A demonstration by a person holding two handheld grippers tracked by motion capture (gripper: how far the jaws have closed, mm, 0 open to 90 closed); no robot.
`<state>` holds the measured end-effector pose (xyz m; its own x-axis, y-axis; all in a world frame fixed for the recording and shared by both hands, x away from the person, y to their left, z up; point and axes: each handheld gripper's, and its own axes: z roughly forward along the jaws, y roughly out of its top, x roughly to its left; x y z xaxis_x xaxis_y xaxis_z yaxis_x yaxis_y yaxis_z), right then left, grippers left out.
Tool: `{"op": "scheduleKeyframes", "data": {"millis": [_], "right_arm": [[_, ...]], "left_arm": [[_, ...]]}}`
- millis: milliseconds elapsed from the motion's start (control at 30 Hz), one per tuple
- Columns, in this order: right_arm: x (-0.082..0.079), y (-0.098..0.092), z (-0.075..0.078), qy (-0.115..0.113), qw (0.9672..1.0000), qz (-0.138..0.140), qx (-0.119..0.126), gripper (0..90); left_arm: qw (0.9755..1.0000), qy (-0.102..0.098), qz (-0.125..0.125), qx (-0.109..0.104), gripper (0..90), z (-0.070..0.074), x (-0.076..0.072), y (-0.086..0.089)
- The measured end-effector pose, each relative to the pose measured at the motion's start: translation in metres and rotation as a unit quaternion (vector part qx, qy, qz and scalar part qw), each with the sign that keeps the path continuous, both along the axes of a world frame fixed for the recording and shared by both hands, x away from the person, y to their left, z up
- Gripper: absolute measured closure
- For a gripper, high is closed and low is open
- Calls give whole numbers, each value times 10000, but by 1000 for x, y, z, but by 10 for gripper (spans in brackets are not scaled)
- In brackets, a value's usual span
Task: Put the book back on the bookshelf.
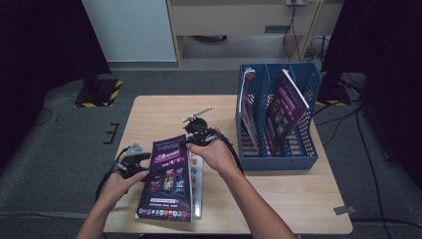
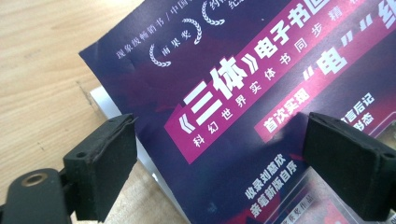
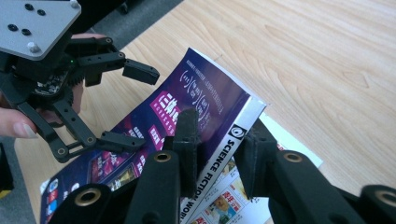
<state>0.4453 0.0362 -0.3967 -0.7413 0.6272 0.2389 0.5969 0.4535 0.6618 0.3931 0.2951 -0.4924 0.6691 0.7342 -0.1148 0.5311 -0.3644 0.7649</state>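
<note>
**A:** High view tells most of it: the purple magazine (image 1: pixel 167 179) lies near the front-left of the table (image 1: pixel 278 199), on top of another magazine (image 1: pixel 198 172), long axis running away from the person. The right gripper (image 1: pixel 193 138) is at its far right corner and the left gripper (image 1: pixel 149 172) sits along its left edge.

**B:** So who's got hold of it?

**A:** Right one, I'd say. In the right gripper view its jaws are pinched across the spine (image 3: pixel 229 144) at that top corner. The left gripper's jaws are spread, one pad (image 2: pixel 348 163) over the cover, the other (image 2: pixel 105 161) off the edge above the table, not squeezing anything.

**B:** And the blue file rack (image 1: pixel 278 149)?

**A:** Off to the right, so the spine-side hand is the nearer one to carry it there.
</note>
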Motion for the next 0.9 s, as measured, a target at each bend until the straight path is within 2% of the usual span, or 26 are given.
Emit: {"op": "scheduleKeyframes", "data": {"millis": [200, 367, 433, 500, 533, 633, 733, 900], "right_arm": [[1, -1, 12, -86, 9999, -3, 87, 736], [3, -2, 21, -179, 9997, -10, 151, 748], [3, -2, 25, -166, 9996, 39, 234, 772], [3, 0, 31, -372, 9993, 20, 54, 785], [5, -1, 33, -377, 9992, 35, 91, 791], [10, -6, 36, -366, 9992, -33, 149, 809], [10, -9, 39, -367, 9990, 3, 248, 813], [8, -8, 44, -426, 9986, 145, 261, 821]], "left_arm": [[9997, -104, 94, -199, 99, 6, -1, 4], [9995, -178, 131, -208, 99, 11, -1, 7], [9997, -220, 143, -23, 110, 12, -1, 6], [9997, -201, 125, 36, 110, 12, 0, 5], [9997, -195, 125, 10, 111, 11, 0, 4], [9996, -200, 18, 175, 112, 10, 0, 0], [9997, -203, 41, 137, 110, 12, 2, -2], [9995, -280, 111, 29, 107, 21, 9, 3]]}}
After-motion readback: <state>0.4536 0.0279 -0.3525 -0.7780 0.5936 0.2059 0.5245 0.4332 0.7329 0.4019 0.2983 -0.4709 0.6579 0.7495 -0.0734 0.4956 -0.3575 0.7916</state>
